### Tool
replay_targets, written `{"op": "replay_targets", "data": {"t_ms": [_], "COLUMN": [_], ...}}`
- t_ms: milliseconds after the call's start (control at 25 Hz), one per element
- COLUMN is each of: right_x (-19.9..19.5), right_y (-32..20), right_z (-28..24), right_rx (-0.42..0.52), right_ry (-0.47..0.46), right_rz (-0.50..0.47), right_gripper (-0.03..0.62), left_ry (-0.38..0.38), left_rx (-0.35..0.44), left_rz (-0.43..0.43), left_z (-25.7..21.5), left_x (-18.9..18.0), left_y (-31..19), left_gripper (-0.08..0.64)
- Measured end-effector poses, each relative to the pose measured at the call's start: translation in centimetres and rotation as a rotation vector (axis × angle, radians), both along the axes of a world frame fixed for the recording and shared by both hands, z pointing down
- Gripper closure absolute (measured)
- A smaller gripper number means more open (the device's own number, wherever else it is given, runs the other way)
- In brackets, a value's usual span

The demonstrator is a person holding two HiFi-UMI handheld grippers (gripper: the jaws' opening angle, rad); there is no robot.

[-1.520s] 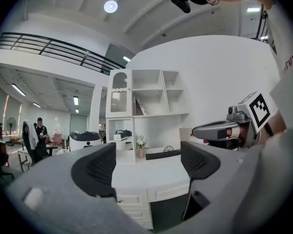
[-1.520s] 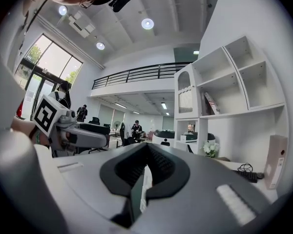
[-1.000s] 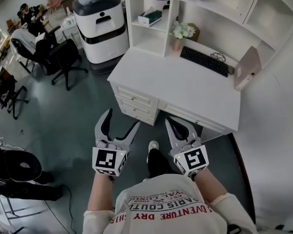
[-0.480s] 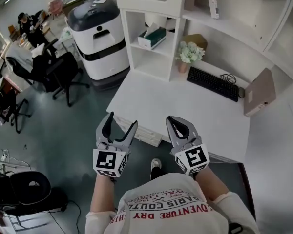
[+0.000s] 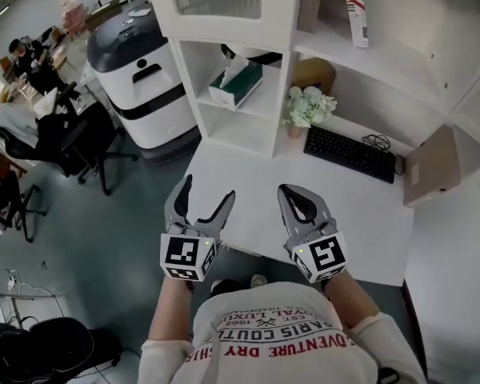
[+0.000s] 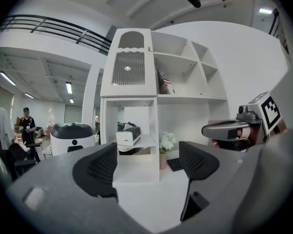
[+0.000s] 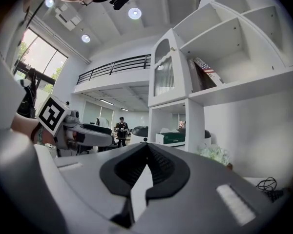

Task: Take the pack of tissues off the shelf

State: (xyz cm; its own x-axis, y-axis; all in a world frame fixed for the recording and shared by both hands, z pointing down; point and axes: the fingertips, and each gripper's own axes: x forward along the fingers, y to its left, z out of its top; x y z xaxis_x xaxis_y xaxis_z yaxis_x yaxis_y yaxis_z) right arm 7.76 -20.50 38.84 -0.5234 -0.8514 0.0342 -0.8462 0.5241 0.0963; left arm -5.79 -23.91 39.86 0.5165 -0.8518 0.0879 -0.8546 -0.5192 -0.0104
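Observation:
The pack of tissues (image 5: 236,85) is a green and white box with a tissue sticking out. It lies on the middle shelf of the white shelf unit (image 5: 224,126), at the desk's back left. It also shows small and far off in the left gripper view (image 6: 128,135) and the right gripper view (image 7: 173,138). My left gripper (image 5: 205,194) hangs over the desk's front edge, well short of the shelf. Its jaws are opening, with nothing between them (image 6: 147,162). My right gripper (image 5: 298,198) is beside it, jaw tips touching, holding nothing (image 7: 146,147).
The white desk (image 5: 248,174) carries a black keyboard (image 5: 349,154), a vase of white flowers (image 5: 307,106) and a beige box (image 5: 428,165). A white and black machine (image 5: 140,82) stands left of the shelf. Office chairs (image 5: 64,138) and a seated person are farther left.
The view has moved up to the desk, and both grippers now hang over its front edge instead of the floor. The left jaws narrowed slightly, then widened again.

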Motion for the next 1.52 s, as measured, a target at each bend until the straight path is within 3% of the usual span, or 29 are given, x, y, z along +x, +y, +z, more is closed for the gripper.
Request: {"op": "replay_targets", "data": {"t_ms": [360, 840, 1520], "right_x": [-0.2, -1.6, -0.5], "right_y": [-8.0, -14.7, -17.9], "right_z": [0.2, 2.0, 4.0], "right_rx": [-0.032, -0.07, -0.119], "right_ry": [0.001, 0.012, 0.04], "right_rz": [0.145, 0.316, 0.424], "right_gripper": [0.595, 0.595, 0.595], "left_ry": [-0.012, -0.036, -0.1], "left_rx": [-0.042, -0.063, -0.088], "left_rz": [0.147, 0.322, 0.253], "left_z": [0.7, 2.6, 4.5], "left_x": [1.6, 4.2, 6.8], "left_y": [-11.2, -22.6, -31.5], "left_gripper": [0.12, -0.017, -0.035]}}
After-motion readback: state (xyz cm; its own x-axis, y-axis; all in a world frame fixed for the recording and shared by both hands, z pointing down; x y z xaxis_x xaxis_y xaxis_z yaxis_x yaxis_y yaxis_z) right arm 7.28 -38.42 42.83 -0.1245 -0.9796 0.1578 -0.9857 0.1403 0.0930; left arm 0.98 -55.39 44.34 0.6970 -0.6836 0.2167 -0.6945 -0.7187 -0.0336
